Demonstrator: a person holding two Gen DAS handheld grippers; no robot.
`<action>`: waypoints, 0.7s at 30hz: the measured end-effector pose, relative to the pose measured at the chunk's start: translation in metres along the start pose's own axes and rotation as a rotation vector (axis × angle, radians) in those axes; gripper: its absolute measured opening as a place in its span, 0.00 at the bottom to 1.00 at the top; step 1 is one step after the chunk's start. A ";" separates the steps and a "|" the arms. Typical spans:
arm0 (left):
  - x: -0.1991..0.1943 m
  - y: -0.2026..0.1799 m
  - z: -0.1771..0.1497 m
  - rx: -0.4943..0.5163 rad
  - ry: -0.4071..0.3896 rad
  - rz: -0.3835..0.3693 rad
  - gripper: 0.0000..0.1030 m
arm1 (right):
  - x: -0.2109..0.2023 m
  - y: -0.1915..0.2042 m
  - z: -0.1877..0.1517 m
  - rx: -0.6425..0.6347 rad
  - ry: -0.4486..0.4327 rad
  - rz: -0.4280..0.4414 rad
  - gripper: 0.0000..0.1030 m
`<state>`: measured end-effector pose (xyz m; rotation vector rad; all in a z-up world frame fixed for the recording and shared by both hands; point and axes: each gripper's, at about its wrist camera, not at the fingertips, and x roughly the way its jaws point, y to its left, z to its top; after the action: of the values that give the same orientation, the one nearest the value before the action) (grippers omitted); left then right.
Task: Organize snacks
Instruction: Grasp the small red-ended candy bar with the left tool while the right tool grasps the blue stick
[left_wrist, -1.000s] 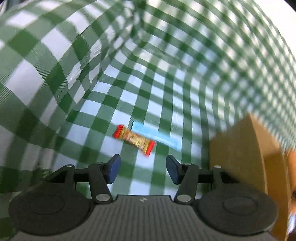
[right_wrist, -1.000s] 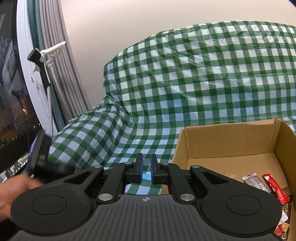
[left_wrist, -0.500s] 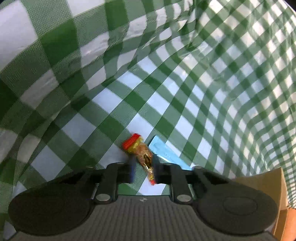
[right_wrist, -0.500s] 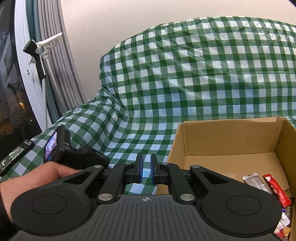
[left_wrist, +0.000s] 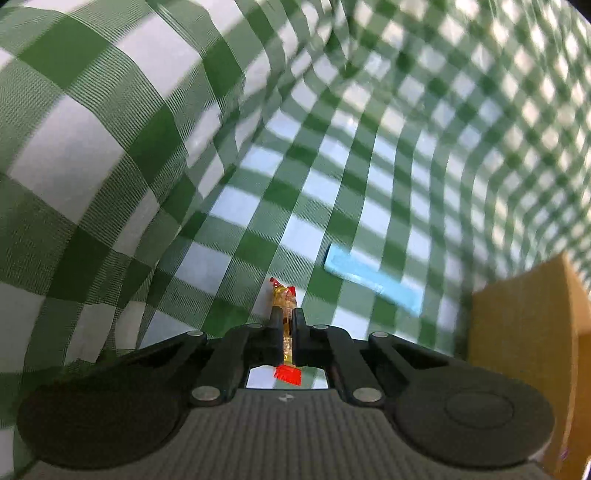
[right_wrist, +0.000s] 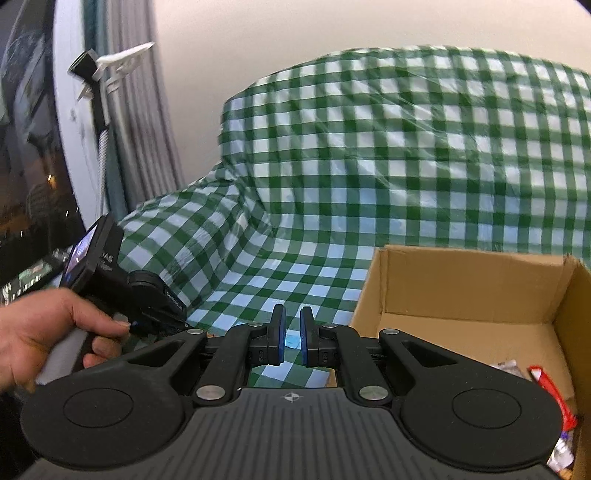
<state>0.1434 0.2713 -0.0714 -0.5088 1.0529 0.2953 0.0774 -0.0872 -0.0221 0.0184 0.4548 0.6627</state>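
In the left wrist view my left gripper (left_wrist: 287, 316) is shut on a thin snack bar (left_wrist: 283, 300) with a golden wrapper and red ends, held edge-on above the green checked cloth (left_wrist: 258, 177). A light blue packet (left_wrist: 373, 278) lies on the cloth just beyond, to the right. The cardboard box (left_wrist: 524, 332) stands at the right edge. In the right wrist view my right gripper (right_wrist: 292, 325) is shut with nothing between its blue pads, hovering in front of the open cardboard box (right_wrist: 458, 284), which holds several snack packets (right_wrist: 550, 391). A hand (right_wrist: 55, 332) grips the left tool at the lower left.
The checked cloth (right_wrist: 406, 155) drapes over a tall bulky shape behind the box. A curtain (right_wrist: 147, 122) and a dark window (right_wrist: 26, 147) stand at the left, with a white clip on a pole (right_wrist: 110, 70) in front of them.
My left gripper came down over the snack bar and shut on it; the bar now stands edge-on between the pads. The hand with the left tool has moved into the right wrist view.
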 end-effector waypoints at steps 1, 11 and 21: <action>0.003 0.000 -0.001 0.007 0.011 0.002 0.04 | 0.001 0.005 0.001 -0.032 0.010 -0.001 0.09; 0.010 -0.005 -0.004 0.055 0.007 0.024 0.10 | 0.066 0.056 0.053 -0.251 0.184 -0.032 0.09; -0.013 0.023 0.009 -0.123 -0.038 -0.046 0.09 | 0.198 0.077 0.067 -0.402 0.471 -0.009 0.28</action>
<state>0.1335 0.2954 -0.0621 -0.6342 0.9888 0.3293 0.1971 0.1012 -0.0290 -0.5295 0.7651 0.7413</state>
